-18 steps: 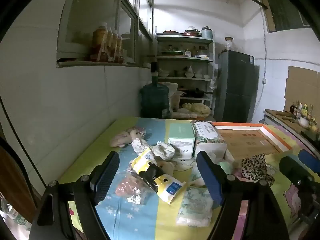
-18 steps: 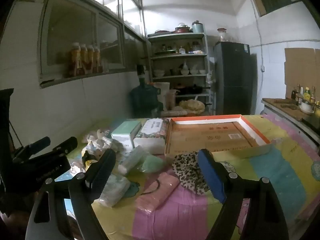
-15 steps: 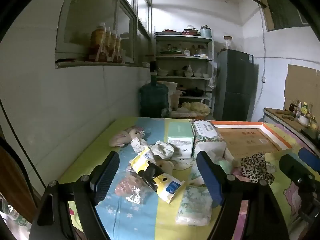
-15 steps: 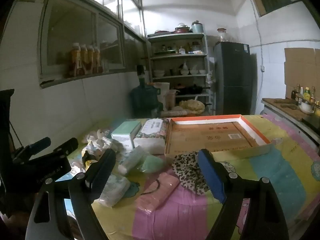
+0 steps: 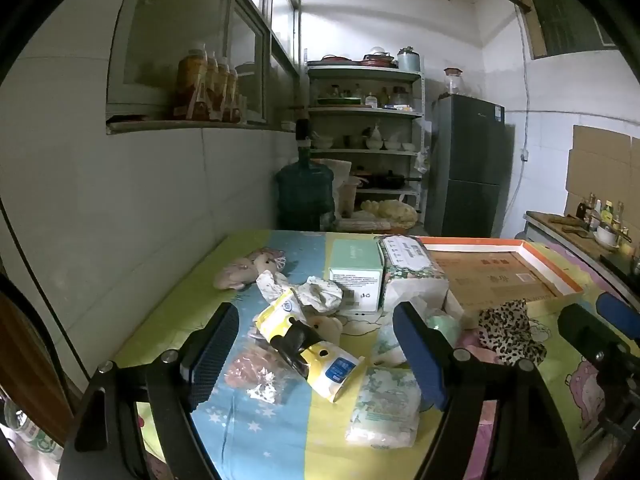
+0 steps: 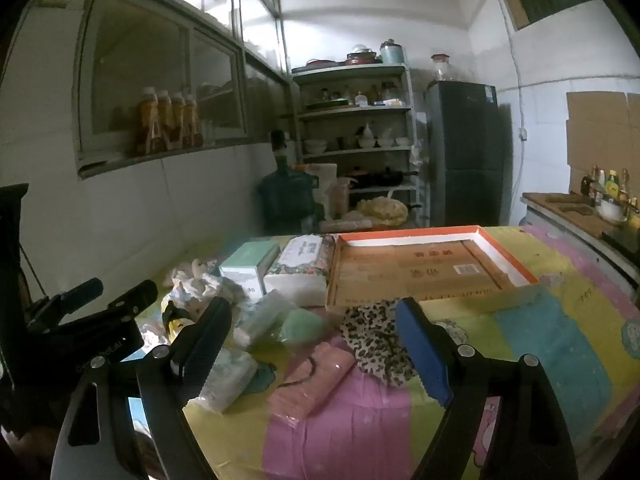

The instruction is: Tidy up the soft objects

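Left wrist | left tongs [image 5: 316, 354], right tongs [image 6: 316, 342] wide, empty | seemingly unmoved since before

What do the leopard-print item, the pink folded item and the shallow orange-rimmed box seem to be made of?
Leopard-print item: soft fabric, matte; it lies crumpled in loose folds.
Pink folded item: probably cloth or towel, matte; possibly wrapped, hard to tell.
Shallow orange-rimmed box: cardboard; brown printed bottom, straight thin walls.

A home kitchen: crockery shelves [image 5: 362, 128], a fridge [image 5: 468, 168] and a condiment-laden counter [image 6: 580, 210].
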{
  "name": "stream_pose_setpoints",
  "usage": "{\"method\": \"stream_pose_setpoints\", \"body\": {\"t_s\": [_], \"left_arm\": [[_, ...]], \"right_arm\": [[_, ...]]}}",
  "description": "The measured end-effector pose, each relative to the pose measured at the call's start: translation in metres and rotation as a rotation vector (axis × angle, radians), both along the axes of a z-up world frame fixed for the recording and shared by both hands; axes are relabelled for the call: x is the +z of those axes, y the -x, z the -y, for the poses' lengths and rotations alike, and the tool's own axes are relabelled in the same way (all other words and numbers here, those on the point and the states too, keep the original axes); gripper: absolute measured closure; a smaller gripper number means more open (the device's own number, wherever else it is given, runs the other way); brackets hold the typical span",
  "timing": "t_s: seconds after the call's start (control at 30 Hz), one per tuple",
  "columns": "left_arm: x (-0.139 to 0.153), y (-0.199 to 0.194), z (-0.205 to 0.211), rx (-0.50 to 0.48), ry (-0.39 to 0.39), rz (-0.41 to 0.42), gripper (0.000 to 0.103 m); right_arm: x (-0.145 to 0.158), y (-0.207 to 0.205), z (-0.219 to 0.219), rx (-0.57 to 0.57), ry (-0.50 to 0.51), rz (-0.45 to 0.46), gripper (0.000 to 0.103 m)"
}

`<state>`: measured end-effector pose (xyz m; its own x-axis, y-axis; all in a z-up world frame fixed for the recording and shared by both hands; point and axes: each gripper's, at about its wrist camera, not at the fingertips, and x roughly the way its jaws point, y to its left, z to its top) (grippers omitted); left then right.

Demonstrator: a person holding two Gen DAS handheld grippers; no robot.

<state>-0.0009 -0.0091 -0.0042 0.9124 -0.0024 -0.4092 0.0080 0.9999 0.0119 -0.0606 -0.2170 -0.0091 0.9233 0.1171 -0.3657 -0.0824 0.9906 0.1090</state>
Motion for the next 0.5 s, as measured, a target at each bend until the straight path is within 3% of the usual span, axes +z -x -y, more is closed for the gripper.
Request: {"method": "stream_pose_setpoints", "body": {"t_s": [0.5], "left_arm": [[-0.0021, 0.0004, 0.0016, -0.004, 0.000, -0.004, 0.024]], "right_arm": [[-0.0031, -0.0004, 0.0002, 0.003, -0.003, -0.006, 0.017]]}}
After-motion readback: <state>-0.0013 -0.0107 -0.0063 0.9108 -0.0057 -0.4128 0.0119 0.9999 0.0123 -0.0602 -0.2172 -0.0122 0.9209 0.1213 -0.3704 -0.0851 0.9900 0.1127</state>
